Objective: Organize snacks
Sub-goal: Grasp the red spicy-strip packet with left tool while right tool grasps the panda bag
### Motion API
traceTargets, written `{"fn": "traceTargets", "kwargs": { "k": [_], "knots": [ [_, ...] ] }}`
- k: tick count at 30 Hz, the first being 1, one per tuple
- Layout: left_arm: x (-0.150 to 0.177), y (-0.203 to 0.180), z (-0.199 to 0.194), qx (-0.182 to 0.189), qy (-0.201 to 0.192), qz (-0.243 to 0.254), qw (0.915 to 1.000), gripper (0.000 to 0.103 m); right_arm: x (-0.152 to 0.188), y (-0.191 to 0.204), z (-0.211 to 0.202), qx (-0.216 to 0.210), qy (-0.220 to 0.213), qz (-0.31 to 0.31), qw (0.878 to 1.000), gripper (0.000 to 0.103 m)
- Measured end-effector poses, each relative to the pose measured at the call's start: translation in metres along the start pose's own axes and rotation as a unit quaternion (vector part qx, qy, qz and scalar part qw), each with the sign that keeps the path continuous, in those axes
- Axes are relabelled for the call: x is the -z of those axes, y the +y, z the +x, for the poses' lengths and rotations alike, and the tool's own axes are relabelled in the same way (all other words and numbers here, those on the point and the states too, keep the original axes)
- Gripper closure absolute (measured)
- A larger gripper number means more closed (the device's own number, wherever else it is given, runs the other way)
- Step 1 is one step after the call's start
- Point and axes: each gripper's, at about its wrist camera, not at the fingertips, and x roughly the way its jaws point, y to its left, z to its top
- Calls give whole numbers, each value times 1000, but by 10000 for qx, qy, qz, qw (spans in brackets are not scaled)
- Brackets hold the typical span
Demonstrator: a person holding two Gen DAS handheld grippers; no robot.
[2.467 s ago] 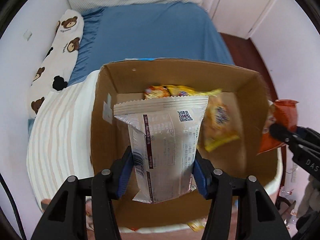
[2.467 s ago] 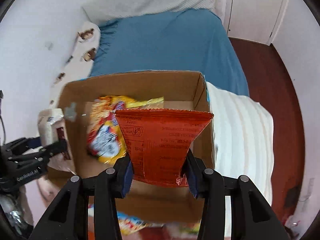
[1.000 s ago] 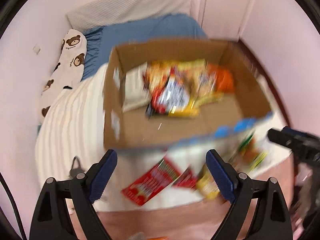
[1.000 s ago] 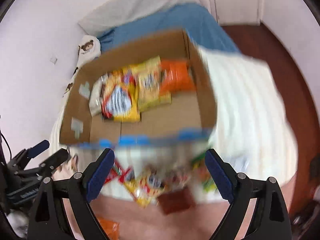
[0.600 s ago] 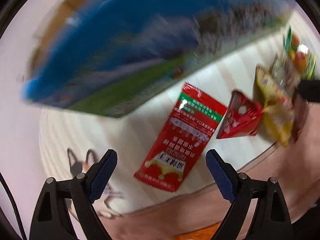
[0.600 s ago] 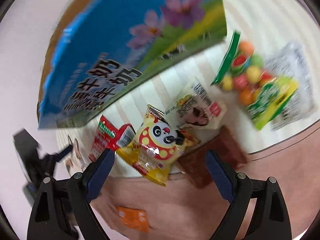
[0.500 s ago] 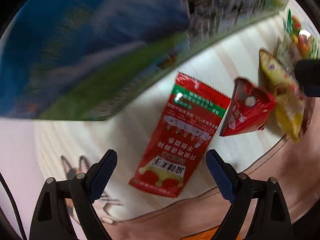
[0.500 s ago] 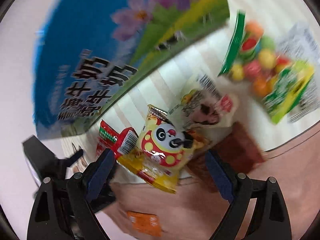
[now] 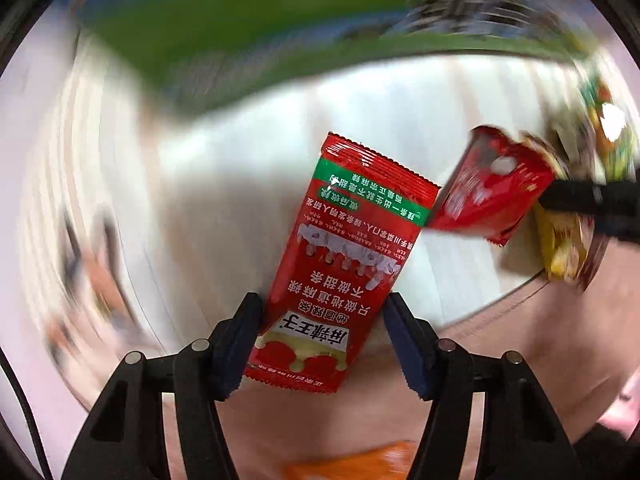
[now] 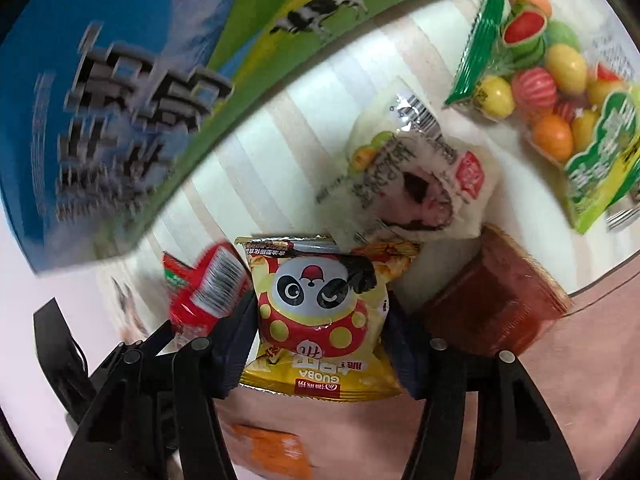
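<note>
My left tongs (image 9: 322, 340) are closing around the red sachet (image 9: 344, 264) at lower centre; the left pad touches its edge, the right pad is just clear. My right tongs (image 10: 320, 336) are closing on the panda packet (image 10: 320, 312), low in the frame, pads against its sides. Both snacks lie on the striped cover (image 10: 256, 160) before the box (image 10: 132, 80). Neither is lifted yet. A second red pack (image 9: 492, 192), a white bun (image 10: 416, 176), a fruit-candy bag (image 10: 536, 68) and a brown block (image 10: 500, 296) are left too, so I judge plenty remains.
</note>
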Motion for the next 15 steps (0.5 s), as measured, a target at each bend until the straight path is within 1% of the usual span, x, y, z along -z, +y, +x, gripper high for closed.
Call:
{"fn": "traceTargets", "kwargs": {
  "k": [1,2,3,4,5,6,7,8,9,10,11,12,14,15],
  "knots": [
    [7,6,4,247,121,-353,9990,43,3,3,0,126,22,-177,9998,41],
    [17,14,8,577,252,-806,9948,43,8,6,2,275,54,-417,9987,41],
    [24,19,11,841,372,-1131,9893,43,12,9,3,405,101,-633,9971,41],
    [31,22,16,1145,525,-1406,9820,43,16,12,5,556,157,-877,9945,41],
    [38,25,21,1463,670,-1667,9728,43,22,16,7,734,209,-1172,9902,41],
    [42,26,25,1670,751,-1821,9661,42,27,18,11,881,280,-1419,9856,41],
    [45,26,28,1783,823,-1884,9623,42,31,22,12,1028,350,-1661,9801,41],
    [47,24,31,1780,871,-1867,9622,42,38,26,16,1173,441,-1937,9730,41],
    [47,21,32,1716,876,-1781,9650,42,44,29,19,1291,539,-2188,9657,41],
    [45,16,33,1590,877,-1605,9702,42,49,32,22,1360,582,-2324,9613,40],
    [42,12,32,1514,887,-1524,9726,42,54,34,25,1378,628,-2400,9589,40],
    [38,7,32,1426,905,-1427,9753,42,56,34,28,1314,666,-2376,9601,37],
    [32,-2,32,1229,922,-1244,9803,42,57,30,34,1140,757,-2185,9662,36],
    [29,-5,30,1142,891,-1202,9821,42,56,27,36,1088,729,-2065,9696,36]
  ]
}}
